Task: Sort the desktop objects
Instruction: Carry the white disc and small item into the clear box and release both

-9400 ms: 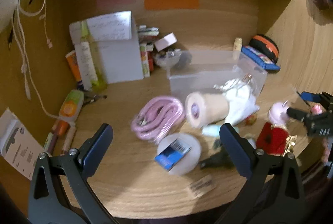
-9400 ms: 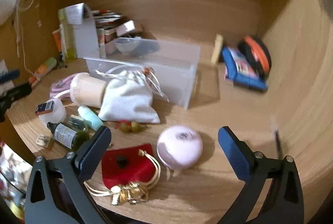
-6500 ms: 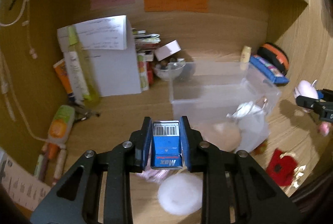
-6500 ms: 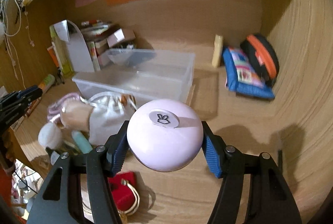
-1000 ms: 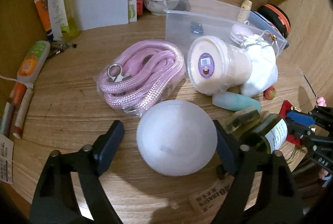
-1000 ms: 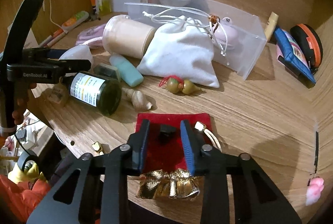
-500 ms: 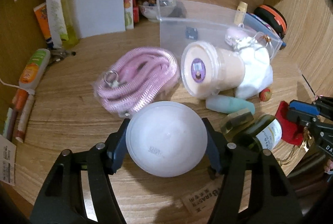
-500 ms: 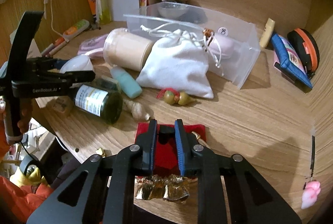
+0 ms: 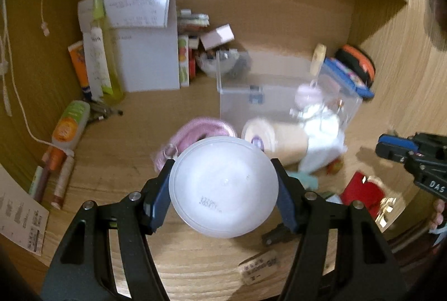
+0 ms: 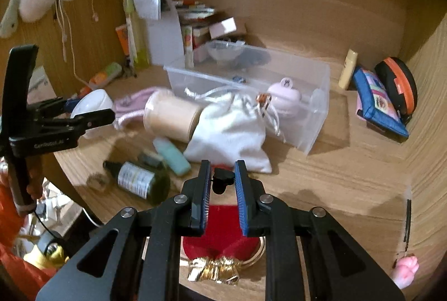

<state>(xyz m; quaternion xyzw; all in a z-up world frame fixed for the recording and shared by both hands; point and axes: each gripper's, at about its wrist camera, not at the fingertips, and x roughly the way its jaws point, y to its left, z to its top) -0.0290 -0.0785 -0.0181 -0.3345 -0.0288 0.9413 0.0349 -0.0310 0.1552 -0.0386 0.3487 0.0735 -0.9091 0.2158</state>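
My left gripper (image 9: 223, 186) is shut on a round white plastic container (image 9: 223, 186) and holds it above the desk; it also shows in the right wrist view (image 10: 92, 105). My right gripper (image 10: 222, 186) is shut on a small black clasp (image 10: 222, 180) of a red velvet pouch (image 10: 220, 239) with gold trim, lifted off the desk. A clear plastic bin (image 10: 251, 85) at mid-desk holds a pink round case (image 10: 283, 95) and a small blue box (image 9: 255, 97). The right gripper shows in the left wrist view (image 9: 413, 155).
On the desk lie a pink rope (image 9: 195, 133), a beige cylinder (image 10: 173, 116), a white drawstring bag (image 10: 234, 133), a teal tube (image 10: 173, 157), a dark green bottle (image 10: 139, 180) and an eraser (image 9: 258, 267). Books and boxes (image 9: 145, 49) stand at the back left, pouches (image 10: 382, 102) at the back right.
My left gripper has lifted the white container off the desk. My right gripper has closed on the red pouch's clasp and raised the pouch; both cameras have tilted up.
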